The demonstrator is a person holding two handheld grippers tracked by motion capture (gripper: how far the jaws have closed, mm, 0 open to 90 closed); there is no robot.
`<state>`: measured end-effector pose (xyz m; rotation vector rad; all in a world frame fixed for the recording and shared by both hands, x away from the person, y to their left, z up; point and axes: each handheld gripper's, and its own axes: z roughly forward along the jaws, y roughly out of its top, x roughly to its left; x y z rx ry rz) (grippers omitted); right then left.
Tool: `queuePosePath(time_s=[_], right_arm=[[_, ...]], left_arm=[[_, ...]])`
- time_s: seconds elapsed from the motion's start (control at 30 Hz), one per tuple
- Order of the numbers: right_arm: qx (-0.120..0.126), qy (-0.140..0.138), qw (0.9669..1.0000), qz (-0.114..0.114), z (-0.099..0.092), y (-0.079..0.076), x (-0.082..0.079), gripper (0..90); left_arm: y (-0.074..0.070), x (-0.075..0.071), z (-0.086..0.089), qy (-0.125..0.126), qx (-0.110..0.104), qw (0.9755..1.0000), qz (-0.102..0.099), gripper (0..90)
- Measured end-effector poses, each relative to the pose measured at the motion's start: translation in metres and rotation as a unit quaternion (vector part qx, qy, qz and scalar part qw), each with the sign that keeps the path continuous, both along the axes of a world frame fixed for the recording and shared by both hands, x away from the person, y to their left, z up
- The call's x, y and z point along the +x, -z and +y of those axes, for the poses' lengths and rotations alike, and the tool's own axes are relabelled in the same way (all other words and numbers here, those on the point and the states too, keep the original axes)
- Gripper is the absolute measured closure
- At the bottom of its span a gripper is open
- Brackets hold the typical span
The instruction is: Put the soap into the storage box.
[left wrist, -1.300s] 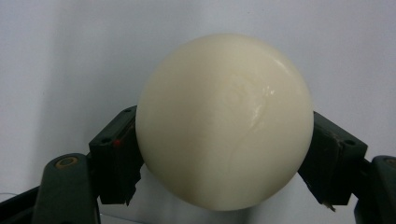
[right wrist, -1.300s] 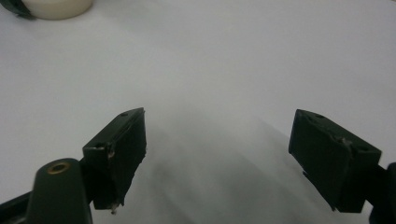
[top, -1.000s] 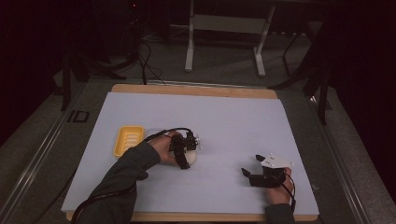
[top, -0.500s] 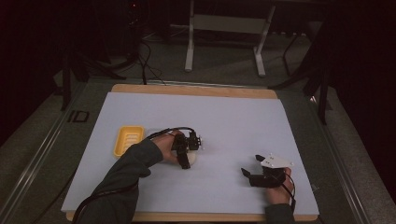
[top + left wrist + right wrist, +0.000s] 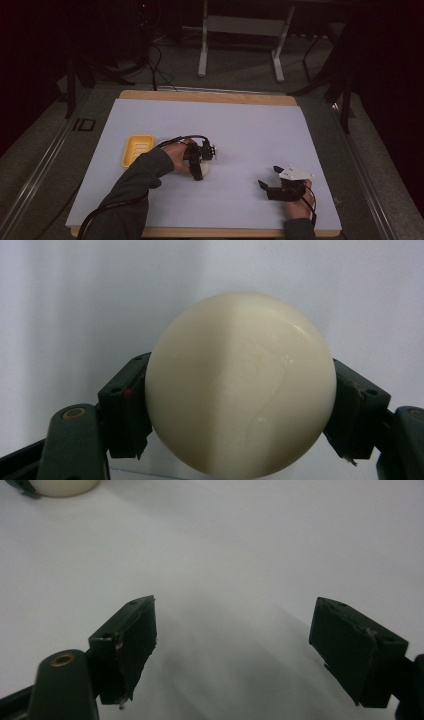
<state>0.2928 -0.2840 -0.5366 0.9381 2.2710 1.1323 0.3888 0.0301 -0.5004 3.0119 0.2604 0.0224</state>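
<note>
A cream round soap (image 5: 240, 385) with a faint embossed mark lies on the white table sheet (image 5: 240, 130), left of the middle. My left gripper (image 5: 240, 405) has just been closing its jaws, and both pads now touch the soap's sides. From above, the left gripper (image 5: 200, 172) points down over the soap (image 5: 205, 169), with a sleeved forearm behind it. My right gripper (image 5: 268, 177) rests low at the front right, its jaws wide apart with nothing between them (image 5: 240, 640). The soap's edge (image 5: 65, 486) peeks in at the top left of the right gripper view.
A yellow soap dish (image 5: 136, 149) sits on the sheet just left of my left hand. The table's wooden edge (image 5: 210, 96) borders the sheet. Metal stand legs (image 5: 202, 45) and cables lie on the dark floor beyond the far edge.
The left gripper has settled over the soap, covering most of it in the high view. Both hands have kept their places.
</note>
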Motion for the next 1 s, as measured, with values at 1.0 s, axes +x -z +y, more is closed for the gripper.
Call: queuePosePath(time_s=[1.0], right_arm=[[0.0,0.001,1.0,-0.001,0.0,0.0,0.0,18.9]], left_arm=[[-0.018,0.008,0.02,-0.03,0.0,0.9995,-0.008,25.2]])
